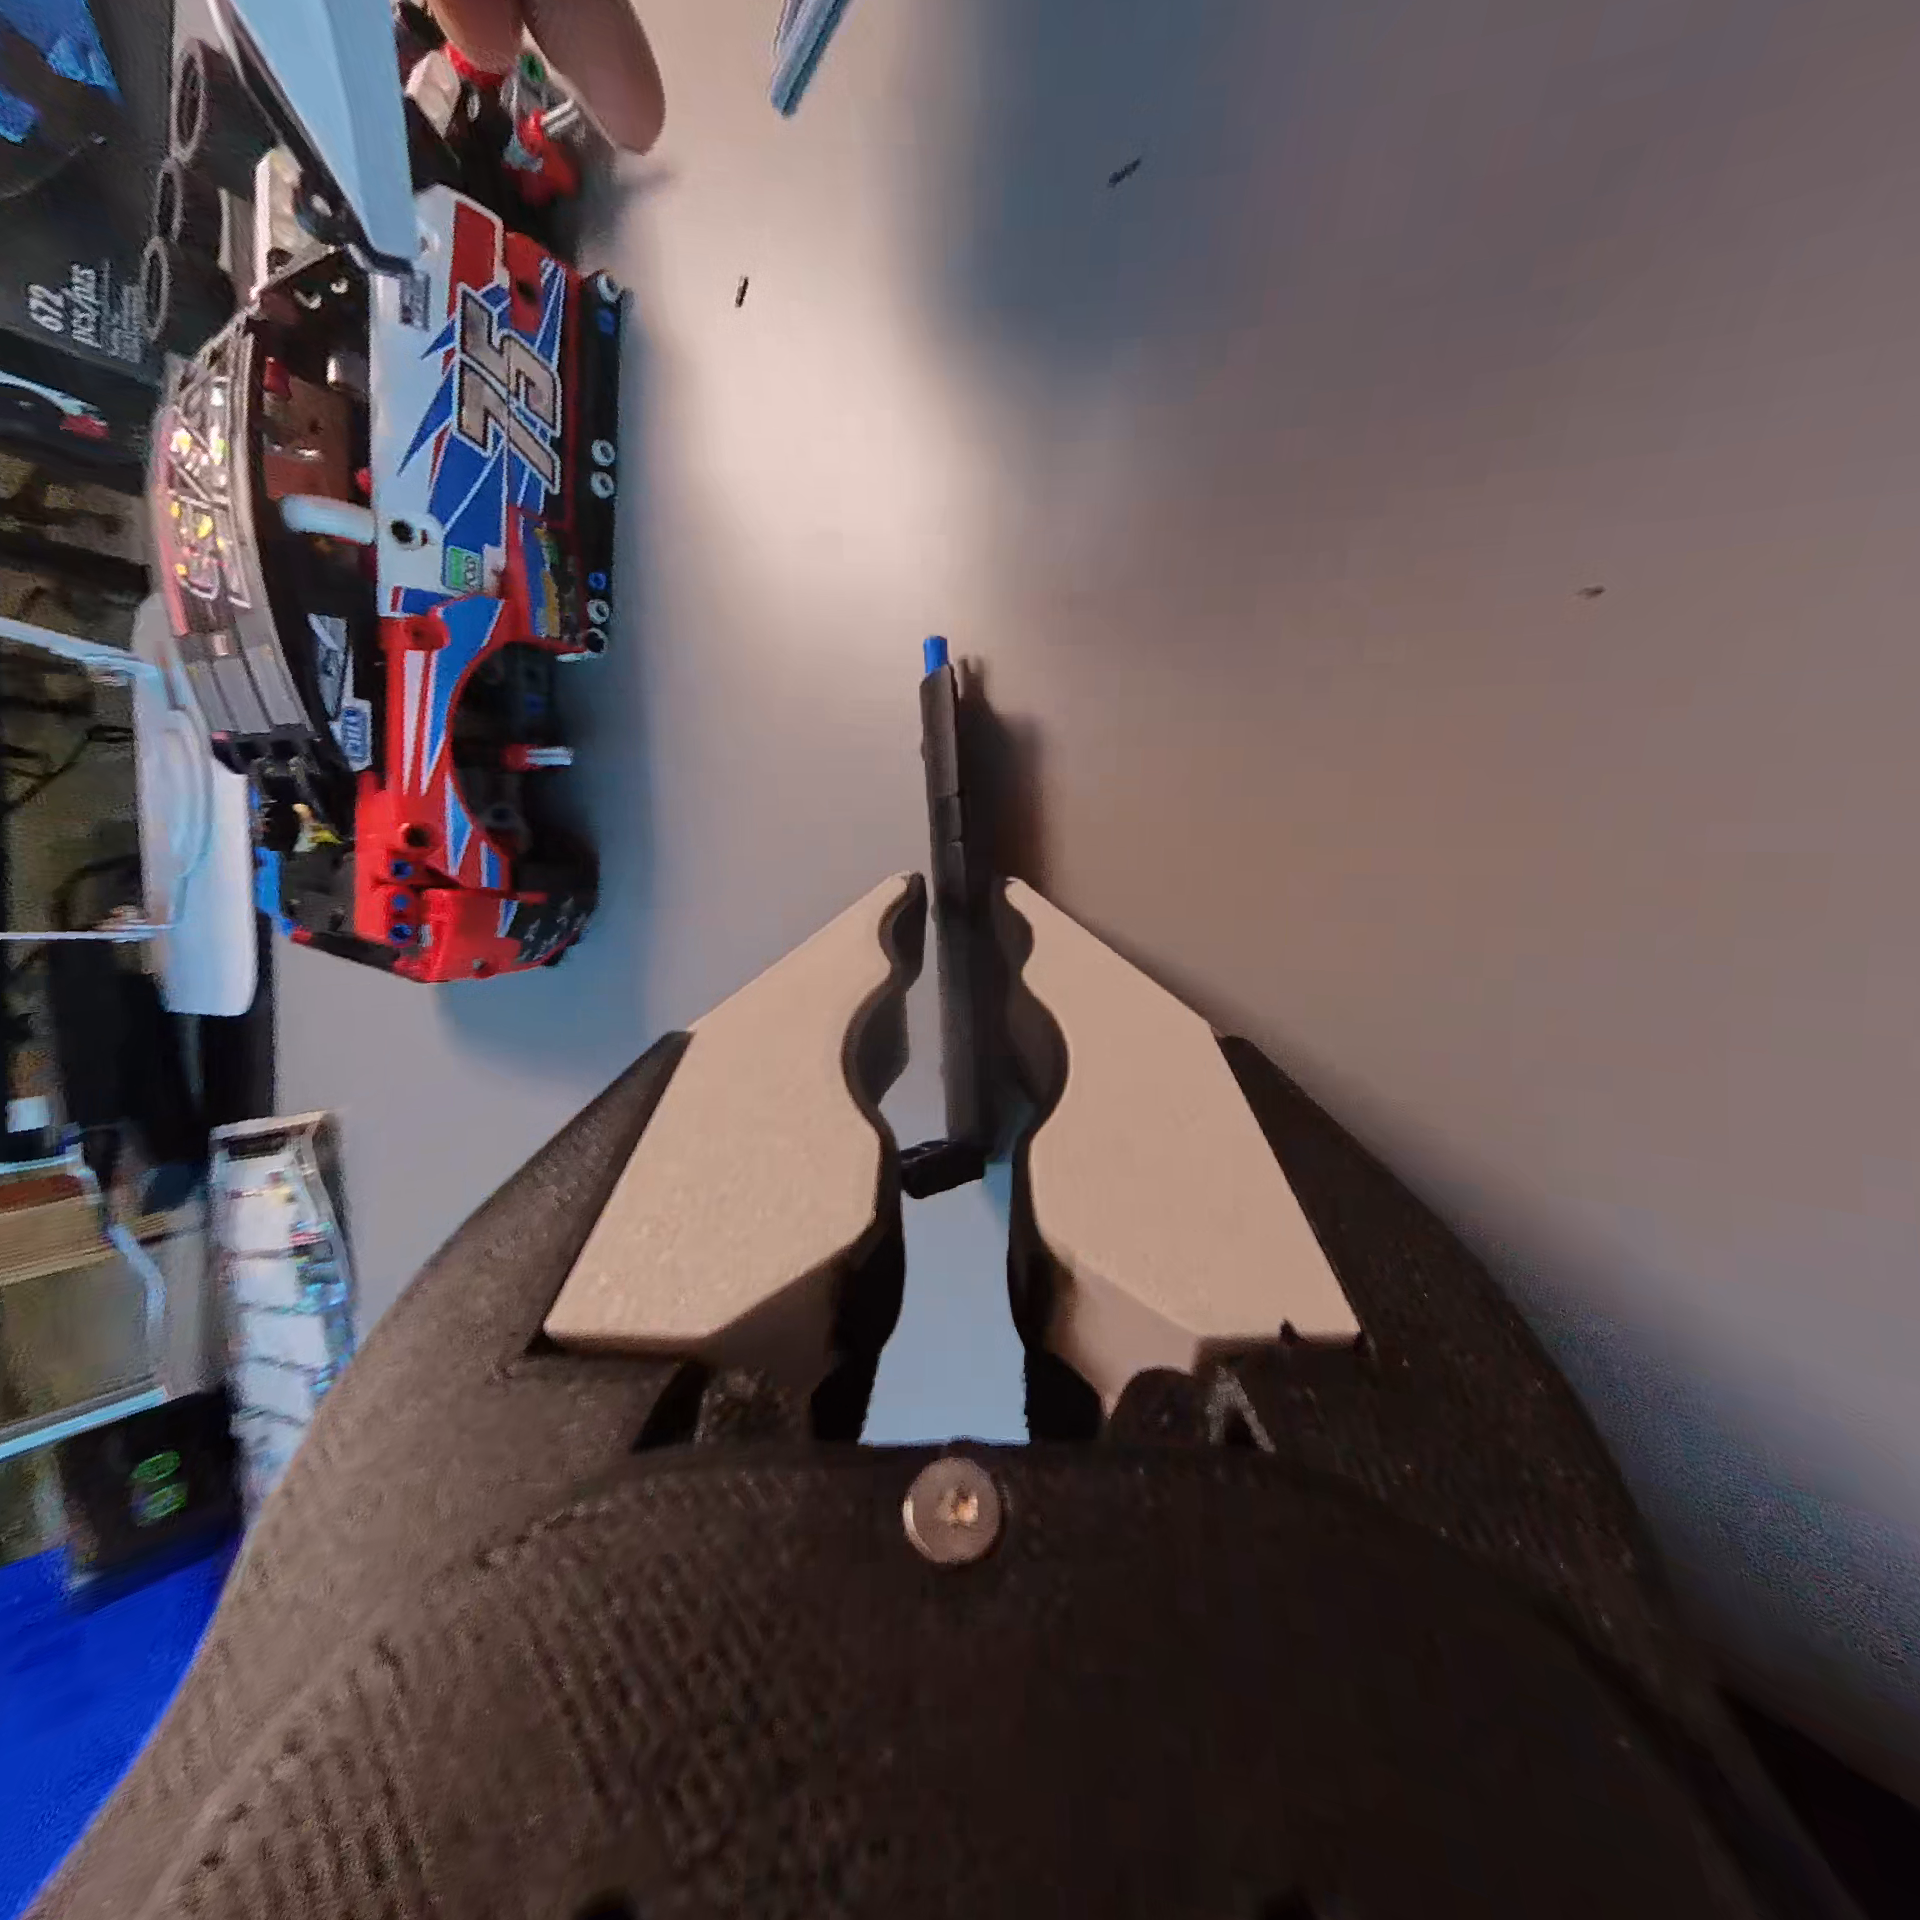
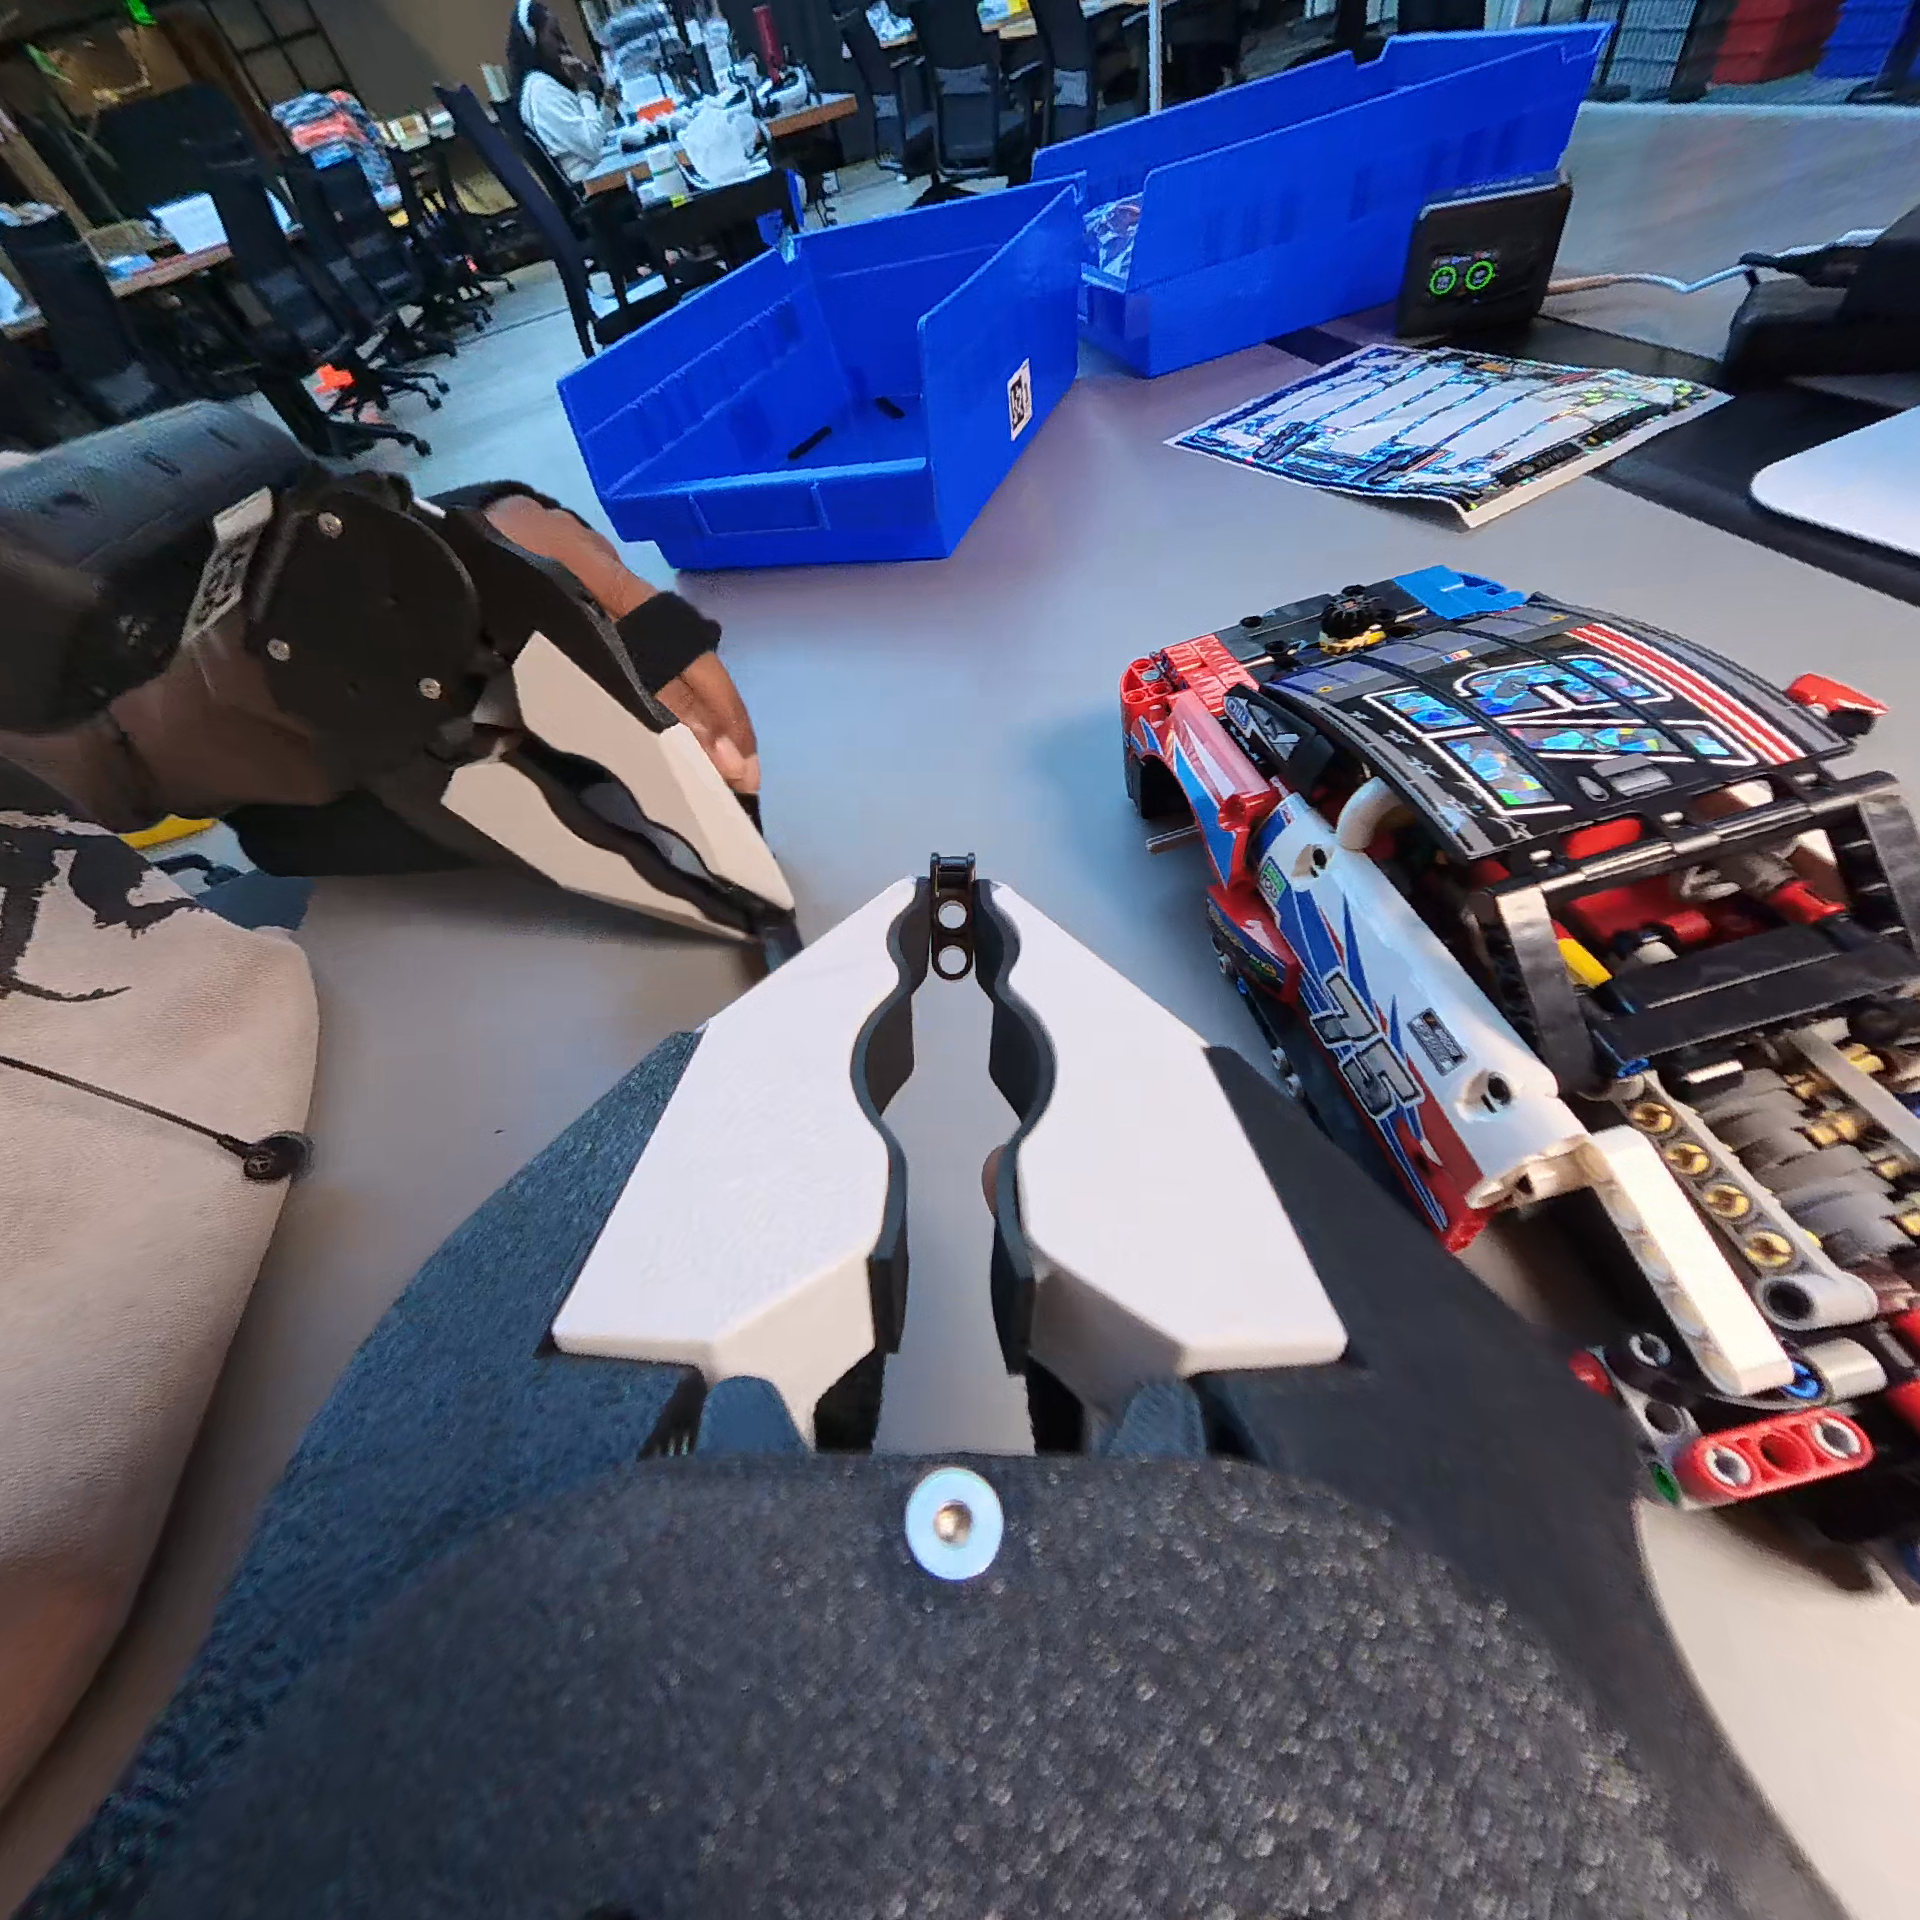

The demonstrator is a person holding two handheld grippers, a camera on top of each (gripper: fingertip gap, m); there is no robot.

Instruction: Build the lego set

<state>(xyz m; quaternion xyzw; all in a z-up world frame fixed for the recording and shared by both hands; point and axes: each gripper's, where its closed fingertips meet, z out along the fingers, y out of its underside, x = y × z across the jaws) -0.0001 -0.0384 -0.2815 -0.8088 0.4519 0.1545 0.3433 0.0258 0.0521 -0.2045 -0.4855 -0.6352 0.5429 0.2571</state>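
While both grippers hover low over the grey table point(image 2: 935, 665), the contents stand as follows.

Left gripper point(image 1: 964, 894): white fingers on a black body, jaws closed on a long dark beam point(image 1: 951, 831). The beam runs forward between the fingers and past the tips; a blue pin point(image 1: 934, 655) sits at its far end and a short black stub at its near end. In the right wrist view the same gripper point(image 2: 774, 914) is seen side on, tips down at the table surface, held by a hand point(image 2: 686, 675) with a black wrist strap.

Right gripper point(image 2: 953, 883): same build, jaws closed on a small black connector point(image 2: 951, 920) with two round holes, pinched at the very tips and projecting just beyond them. The tips of the two grippers are near each other but apart.

Lego car point(image 2: 1507, 935): partly built, red, white and blue body panels with stickers, a black roof, internals exposed at the near end. It rests on the table to the right of the right gripper, well clear of both held parts. The left wrist view shows it point(image 1: 447, 582) off to the side.

Two blue bins point(image 2: 831, 416), beyond the grippers; the nearer holds a couple of small black pieces.

Sticker sheet point(image 2: 1455, 426), flat on the table past the car.

Small black device point(image 2: 1481, 255) with green lit rings, beside the farther bin.

Background: rows of desks and chairs, a seated person point(image 2: 561, 104).
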